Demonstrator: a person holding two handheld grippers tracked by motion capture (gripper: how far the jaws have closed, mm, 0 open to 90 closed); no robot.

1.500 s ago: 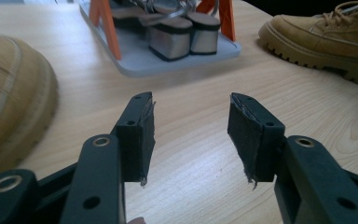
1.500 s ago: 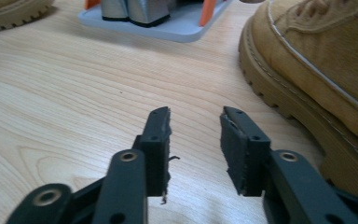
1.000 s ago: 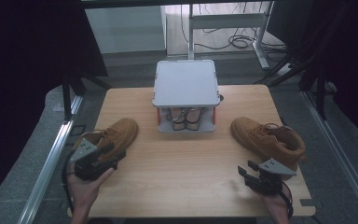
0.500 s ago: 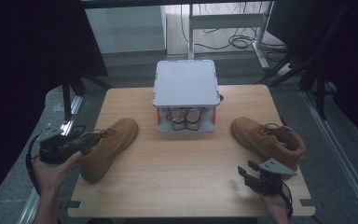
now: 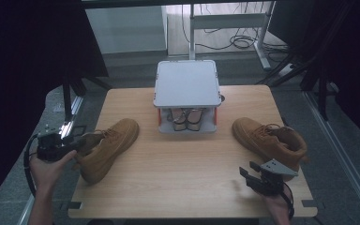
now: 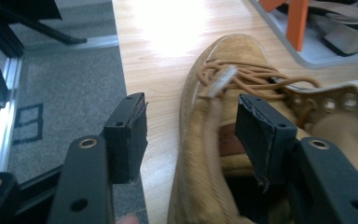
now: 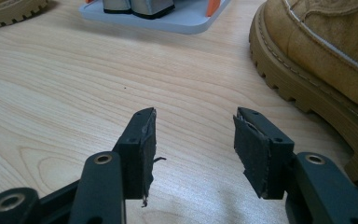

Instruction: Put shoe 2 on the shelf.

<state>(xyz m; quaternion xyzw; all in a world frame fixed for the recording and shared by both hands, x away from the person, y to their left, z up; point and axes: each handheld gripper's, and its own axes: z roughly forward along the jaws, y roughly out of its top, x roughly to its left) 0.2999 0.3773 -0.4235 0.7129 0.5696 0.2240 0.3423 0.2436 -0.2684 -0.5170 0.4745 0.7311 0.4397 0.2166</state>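
Swinging out past the table's left edge, the left gripper (image 5: 77,144) now straddles the collar of the left boot (image 5: 108,147) at lower left, jaws just narrowing but not pressing, so a grasp looks imminent, while the right gripper (image 5: 248,176) waits open.

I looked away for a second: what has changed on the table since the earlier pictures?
The left gripper swung out past the table's left edge and now points in at the left boot, its collar between the jaws, which have just been closing; pads not visibly pressing. The right gripper, right boot and shoe rack stayed put.
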